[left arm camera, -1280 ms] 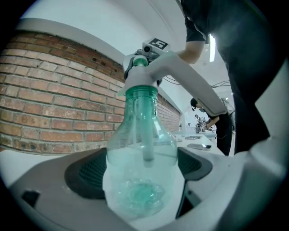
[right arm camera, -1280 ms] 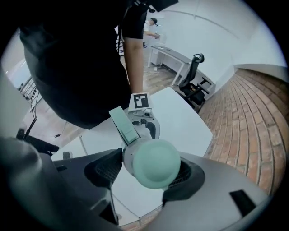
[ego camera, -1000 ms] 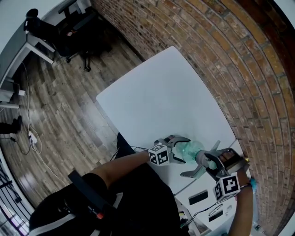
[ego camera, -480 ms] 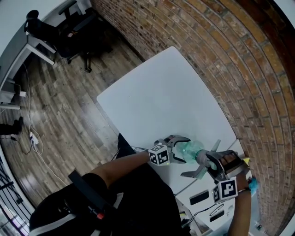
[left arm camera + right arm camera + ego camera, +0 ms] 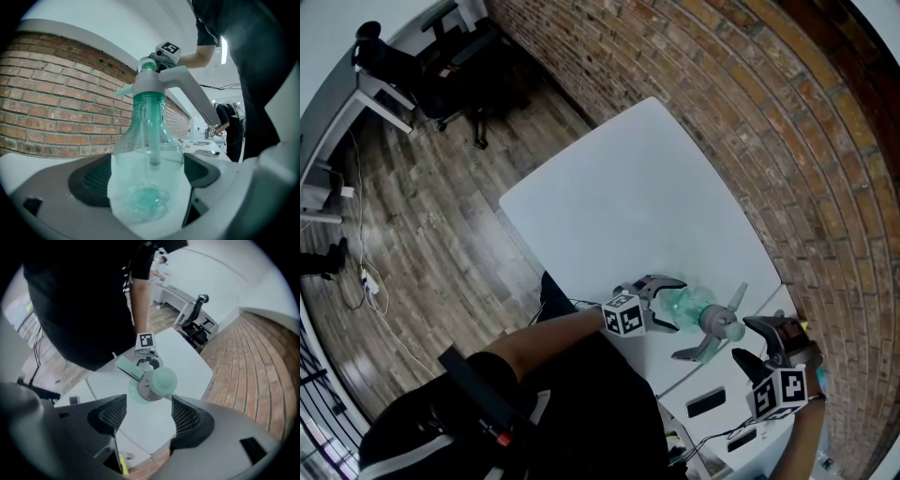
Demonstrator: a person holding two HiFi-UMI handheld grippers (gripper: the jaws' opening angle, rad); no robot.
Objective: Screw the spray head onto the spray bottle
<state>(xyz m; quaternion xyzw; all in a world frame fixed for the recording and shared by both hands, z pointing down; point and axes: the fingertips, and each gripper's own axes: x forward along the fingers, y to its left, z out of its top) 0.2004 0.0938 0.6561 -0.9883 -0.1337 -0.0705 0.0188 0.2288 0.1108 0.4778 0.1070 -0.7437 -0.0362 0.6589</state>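
Note:
A clear green spray bottle [image 5: 682,303] lies sideways above the white table's near corner, held at its body by my left gripper [image 5: 673,305]. In the left gripper view the bottle [image 5: 147,154] fills the space between the jaws, which are shut on it. The grey spray head [image 5: 716,324] sits on the bottle's neck, with its trigger arm sticking out and its dip tube inside. From the left gripper, the spray head [image 5: 154,84] rises at the top of the bottle. My right gripper [image 5: 752,343] is open, just off the head's end. Its view has the spray head [image 5: 154,383] beyond the jaws, apart from the right gripper [image 5: 149,411].
The white table [image 5: 619,206] runs along a brick wall [image 5: 787,141]. A second white surface [image 5: 698,427] at the lower right carries a dark flat device [image 5: 705,402] and cables. An office chair [image 5: 441,66] stands far off on the wooden floor.
My right gripper was round the spray head; now it has let go, opened and drawn back to the lower right. The left gripper and bottle have stayed put.

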